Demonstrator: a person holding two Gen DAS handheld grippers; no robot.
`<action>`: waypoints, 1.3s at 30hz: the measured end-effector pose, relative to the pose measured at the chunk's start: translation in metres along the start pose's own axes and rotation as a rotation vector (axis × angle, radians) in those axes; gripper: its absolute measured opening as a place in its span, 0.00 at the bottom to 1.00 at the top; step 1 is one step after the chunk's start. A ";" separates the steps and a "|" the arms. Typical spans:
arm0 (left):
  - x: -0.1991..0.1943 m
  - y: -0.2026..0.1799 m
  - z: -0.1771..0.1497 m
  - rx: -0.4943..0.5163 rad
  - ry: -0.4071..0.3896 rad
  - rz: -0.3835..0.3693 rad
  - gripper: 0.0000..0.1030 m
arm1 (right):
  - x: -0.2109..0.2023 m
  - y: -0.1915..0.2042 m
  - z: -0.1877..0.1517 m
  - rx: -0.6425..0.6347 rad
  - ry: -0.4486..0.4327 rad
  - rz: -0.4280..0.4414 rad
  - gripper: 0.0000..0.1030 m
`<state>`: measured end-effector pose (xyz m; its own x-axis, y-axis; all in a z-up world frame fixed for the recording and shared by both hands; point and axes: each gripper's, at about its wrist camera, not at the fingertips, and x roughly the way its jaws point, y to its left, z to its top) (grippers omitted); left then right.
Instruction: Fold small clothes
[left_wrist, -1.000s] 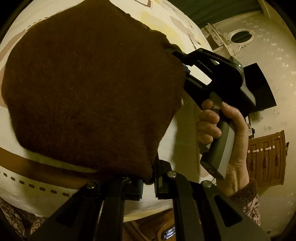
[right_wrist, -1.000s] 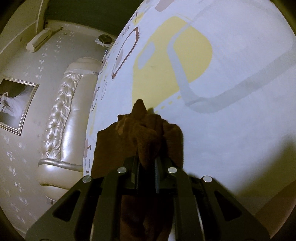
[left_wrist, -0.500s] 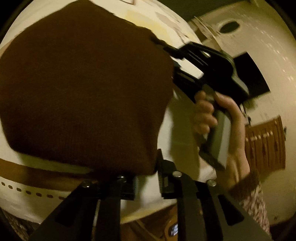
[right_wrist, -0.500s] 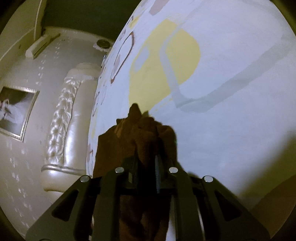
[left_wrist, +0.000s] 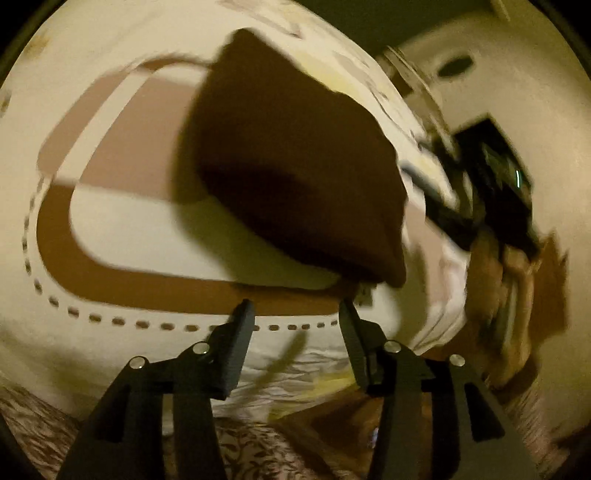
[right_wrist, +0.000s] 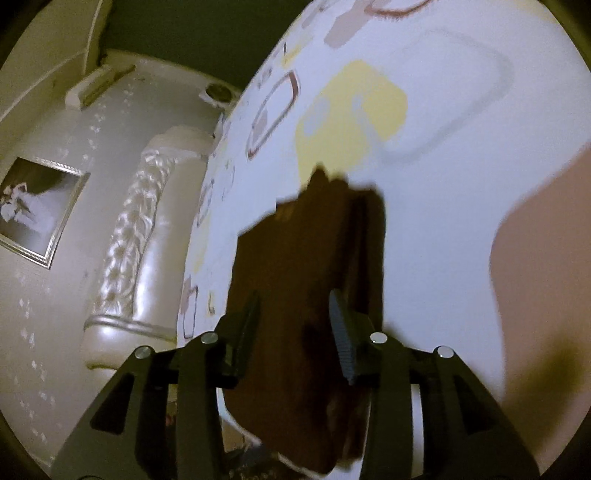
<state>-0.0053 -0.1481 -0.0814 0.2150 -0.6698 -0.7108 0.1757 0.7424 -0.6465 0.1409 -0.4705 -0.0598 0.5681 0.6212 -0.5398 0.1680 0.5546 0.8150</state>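
Observation:
A small dark brown knitted garment (left_wrist: 295, 177) lies folded on the patterned bedsheet (left_wrist: 147, 236). My left gripper (left_wrist: 295, 314) has drawn back from its near corner; the jaws are opening and nothing is between them. My right gripper (right_wrist: 291, 317) hovers over the other end of the brown garment (right_wrist: 295, 266). Its jaws are opening too, and the cloth shows in the gap below them without the pads pressing on it. In the left wrist view the right gripper (left_wrist: 480, 192) and the hand (left_wrist: 498, 280) holding it are a blur at the right.
The white sheet carries brown, yellow and grey rounded shapes. A tufted cream headboard (right_wrist: 125, 251) and a framed picture (right_wrist: 37, 210) are left of the bed. The bed's edge and a patterned floor (left_wrist: 258, 458) lie below the left gripper.
Both grippers were shut on corners of the brown garment; both have opened, let go and pulled back. The garment now rests on the sheet, farther from the left gripper.

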 end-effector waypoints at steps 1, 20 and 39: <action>0.001 0.004 0.000 -0.021 -0.004 -0.012 0.46 | 0.002 0.002 -0.008 0.003 0.018 -0.014 0.38; -0.008 -0.001 -0.004 -0.040 -0.036 0.015 0.47 | -0.002 0.002 -0.093 0.030 0.136 -0.076 0.44; -0.006 -0.009 -0.002 -0.035 -0.037 0.052 0.47 | 0.007 0.057 -0.079 -0.089 0.137 -0.058 0.11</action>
<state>-0.0098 -0.1505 -0.0721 0.2589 -0.6286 -0.7334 0.1302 0.7750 -0.6184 0.0912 -0.3909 -0.0339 0.4436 0.6526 -0.6142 0.1217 0.6352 0.7627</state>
